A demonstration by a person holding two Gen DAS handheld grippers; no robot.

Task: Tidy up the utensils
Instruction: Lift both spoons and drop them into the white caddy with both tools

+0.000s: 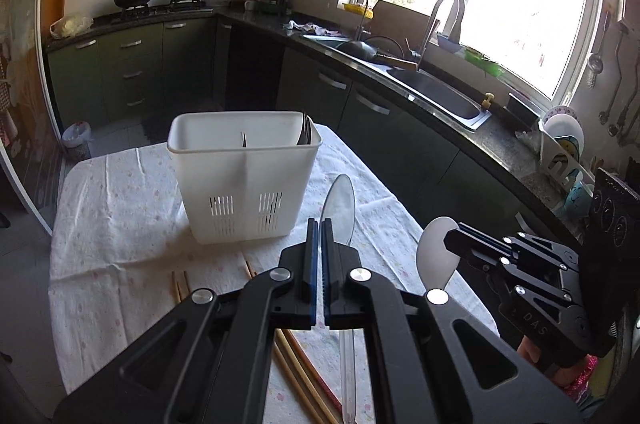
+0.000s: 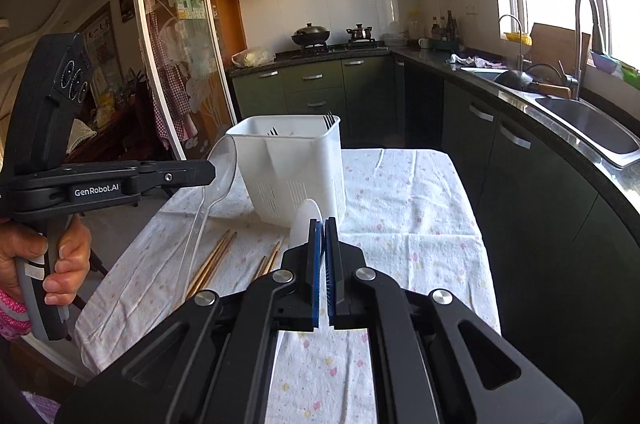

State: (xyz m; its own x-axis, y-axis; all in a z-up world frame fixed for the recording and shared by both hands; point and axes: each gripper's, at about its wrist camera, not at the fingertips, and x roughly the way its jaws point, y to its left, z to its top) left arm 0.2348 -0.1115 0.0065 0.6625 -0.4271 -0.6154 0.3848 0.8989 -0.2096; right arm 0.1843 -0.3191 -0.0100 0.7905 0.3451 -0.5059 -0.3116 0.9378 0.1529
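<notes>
A white utensil caddy with two compartments stands on the clothed table; dark forks stick up in it. It also shows in the right wrist view. My left gripper is shut on a clear plastic spoon, held above the table just right of the caddy; from the right wrist view that gripper and spoon are at the left. My right gripper is shut on a white plastic spoon; this spoon and gripper show at the right.
Several wooden chopsticks lie on the cloth near the front, also seen in the right wrist view. A dark counter with a sink and faucet runs along the right. A dish rack stands on the counter.
</notes>
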